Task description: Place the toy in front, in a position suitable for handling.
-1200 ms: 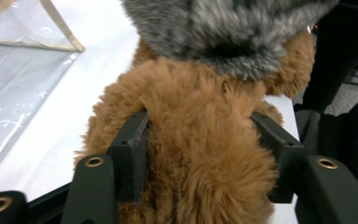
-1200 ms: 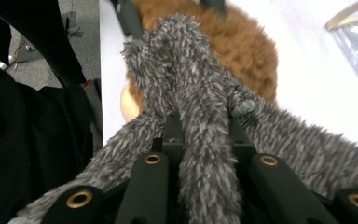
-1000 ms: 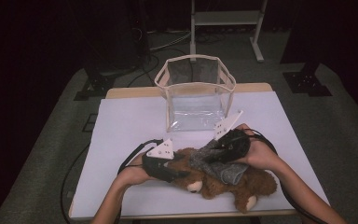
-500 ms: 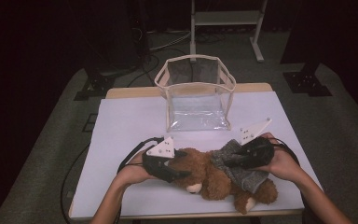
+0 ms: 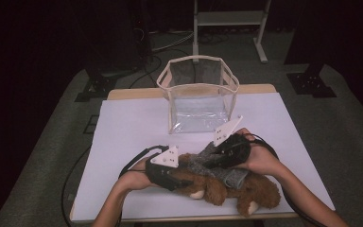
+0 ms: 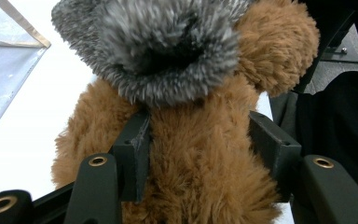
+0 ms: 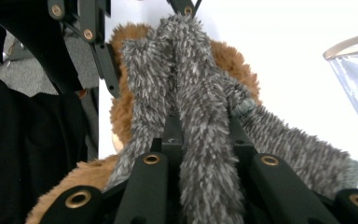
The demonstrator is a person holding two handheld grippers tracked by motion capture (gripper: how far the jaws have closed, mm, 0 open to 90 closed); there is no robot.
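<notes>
White sheeting covers the table (image 5: 123, 137), with dark floor around it. Nearest my body, the brown plush bear (image 5: 246, 194) lies on its side along the near edge of the table, between my two hands.

My left gripper (image 5: 170, 177) is clamped across the bear's body: in the left gripper view the brown fur (image 6: 196, 154) bulges between the two black jaws, which press into it from both sides. These jaws have just been closing further on the fur. Directly beyond this gripper's tips sits the open mouth of the grey furry garment (image 6: 168, 51).

My right gripper (image 5: 220, 158) is clenched on that grey garment (image 5: 217, 168); in the right gripper view a fold of grey pile (image 7: 200, 140) is pinched tight between the jaws and runs forward from them over the bear (image 7: 121, 116). My left gripper shows just beyond, at the top of that view.

Farther ahead of both grippers, well apart from the bear, a clear bag with beige trim (image 5: 198, 94) stands upright and open-topped on the table.
</notes>
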